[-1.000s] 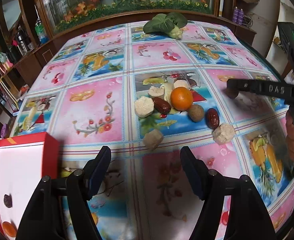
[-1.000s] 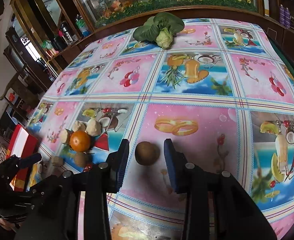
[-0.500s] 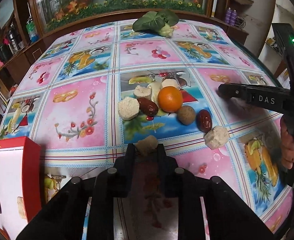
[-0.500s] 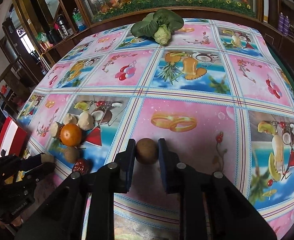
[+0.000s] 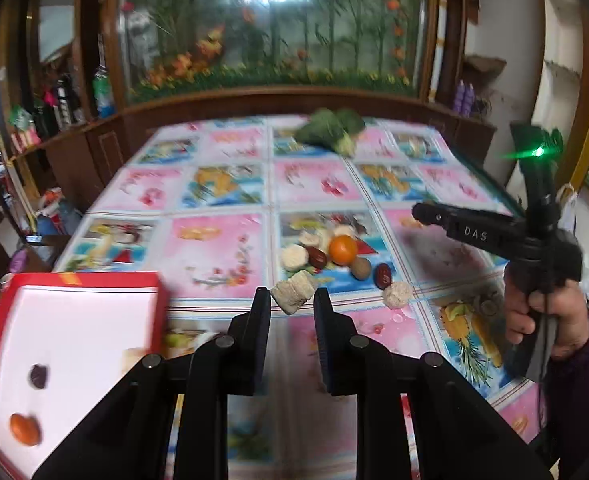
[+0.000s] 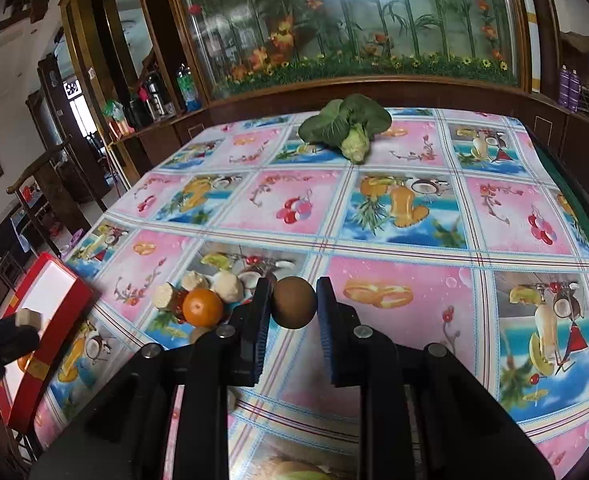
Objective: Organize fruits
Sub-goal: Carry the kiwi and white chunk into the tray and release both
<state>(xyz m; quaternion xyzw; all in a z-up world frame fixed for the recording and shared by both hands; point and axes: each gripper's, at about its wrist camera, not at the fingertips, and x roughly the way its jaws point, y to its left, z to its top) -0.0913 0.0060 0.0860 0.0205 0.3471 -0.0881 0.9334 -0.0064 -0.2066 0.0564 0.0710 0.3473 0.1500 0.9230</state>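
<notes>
My left gripper is shut on a pale beige chunk and holds it above the tablecloth. My right gripper is shut on a round brown fruit, also lifted off the table. An orange, red dates, another brown fruit and several beige chunks lie clustered mid-table. A red box with a white inside sits at the near left and holds a dark date and an orange-red piece. In the right wrist view the same box is at far left.
A leafy green vegetable lies at the table's far edge. A wooden cabinet with a glass flower panel backs the table. A person's hand holds the right gripper's handle at the right. Shelves with bottles stand at left.
Both grippers went from open to shut, the left on the beige chunk, the right on the brown fruit, then rose off the table with them. The left view has swung up and toward the box.
</notes>
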